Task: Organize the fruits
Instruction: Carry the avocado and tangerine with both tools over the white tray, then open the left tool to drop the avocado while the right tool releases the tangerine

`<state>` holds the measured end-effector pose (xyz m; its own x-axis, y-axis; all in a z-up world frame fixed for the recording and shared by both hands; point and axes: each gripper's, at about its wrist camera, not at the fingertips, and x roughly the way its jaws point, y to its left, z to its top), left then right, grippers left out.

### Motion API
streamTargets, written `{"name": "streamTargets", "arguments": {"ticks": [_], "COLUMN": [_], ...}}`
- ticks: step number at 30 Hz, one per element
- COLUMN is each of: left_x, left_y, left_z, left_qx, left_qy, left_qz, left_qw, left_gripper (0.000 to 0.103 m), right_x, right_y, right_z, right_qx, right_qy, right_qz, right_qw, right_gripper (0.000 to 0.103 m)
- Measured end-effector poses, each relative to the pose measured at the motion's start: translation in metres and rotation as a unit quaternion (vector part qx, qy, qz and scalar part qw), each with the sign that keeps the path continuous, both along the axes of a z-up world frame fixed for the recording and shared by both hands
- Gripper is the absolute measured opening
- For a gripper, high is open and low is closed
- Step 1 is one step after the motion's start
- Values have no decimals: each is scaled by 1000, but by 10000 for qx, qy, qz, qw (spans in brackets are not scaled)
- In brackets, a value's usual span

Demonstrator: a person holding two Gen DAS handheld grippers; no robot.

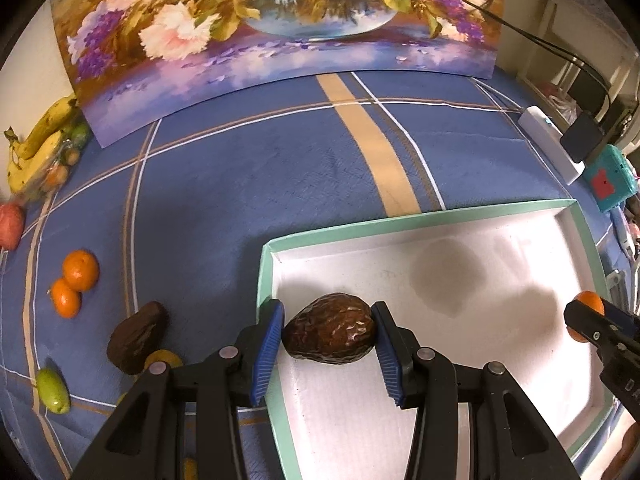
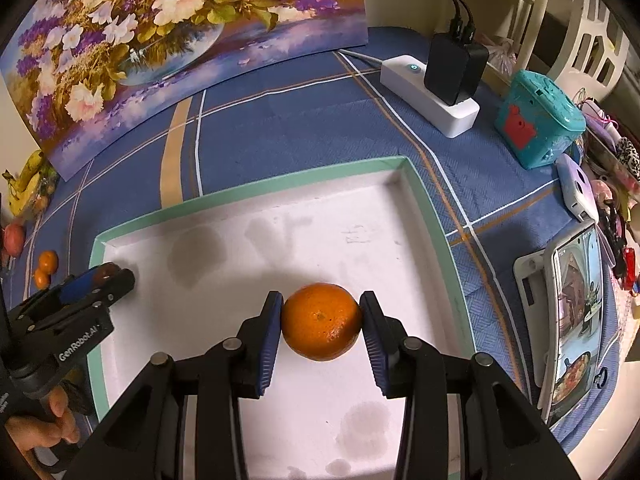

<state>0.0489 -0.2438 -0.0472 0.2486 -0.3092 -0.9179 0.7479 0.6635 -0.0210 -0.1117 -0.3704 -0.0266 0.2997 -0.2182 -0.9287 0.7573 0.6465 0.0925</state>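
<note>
- Blue plaid cloth [image 1: 248, 184] covers the table, with a flower painting [image 1: 256, 32] propped at the back; a shallow white tray with a mint rim [image 1: 420, 222] lies in front of the painting and serves as the landmark.
- Left gripper [image 1: 329, 334] is clamped on a dark brown avocado [image 1: 330, 330], held over the tray's near-left corner, just inside the rim.
- Right gripper [image 2: 322, 322] is clenched on an orange [image 2: 322, 322], held over the tray's middle toward its near side.
- Avocado: wrinkled, glossy skin suggests ripe, soft flesh, so it likely bruises under a hard squeeze. Its long axis runs side to side between the pads, the narrower end toward the right pad, so the grip is on the ends, which looks less secure than across its broad middle.
- Orange: firm, round, dimpled peel, probably grippy and fairly light; it is taken across its widest part. Its navel faces the camera, so its axis points back along the fingers.
- Outside the tray to its left lie a second dark avocado [image 1: 138, 336], two small oranges [image 1: 74, 282], a green fruit [image 1: 54, 390], a red fruit [image 1: 10, 226] and bananas [image 1: 36, 144].
- Beyond the tray's right side sit a white power strip [image 2: 430, 94] and a teal box [image 2: 538, 120].
</note>
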Motion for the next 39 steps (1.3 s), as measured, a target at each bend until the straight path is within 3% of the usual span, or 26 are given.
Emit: {"name": "streamTargets", "arguments": {"ticks": [19,23,27,39], "left_x": [1,2,-3,-2], "left_y": [0,1,2,20], "left_z": [2,5,13,54], "left_qx": [-12,-58,-49,-323], "left_qy": [57,191,158,-1], "left_qz": [25,7,7,133], "left_qw": [10000,9998,9999,9994], "left_gripper": [48,54,56,57], "right_x": [6,8,8,0], "right_y": [2,3,4,17], "right_z": [-21,-19,-13,27], "right_qx": [83,40,-35,-285], "right_qy": [314,380,389,49], "right_qz": [75,127,145,219], "right_qw": [9994,9992,9991,9993], "right_gripper": [41,41,46,46]}}
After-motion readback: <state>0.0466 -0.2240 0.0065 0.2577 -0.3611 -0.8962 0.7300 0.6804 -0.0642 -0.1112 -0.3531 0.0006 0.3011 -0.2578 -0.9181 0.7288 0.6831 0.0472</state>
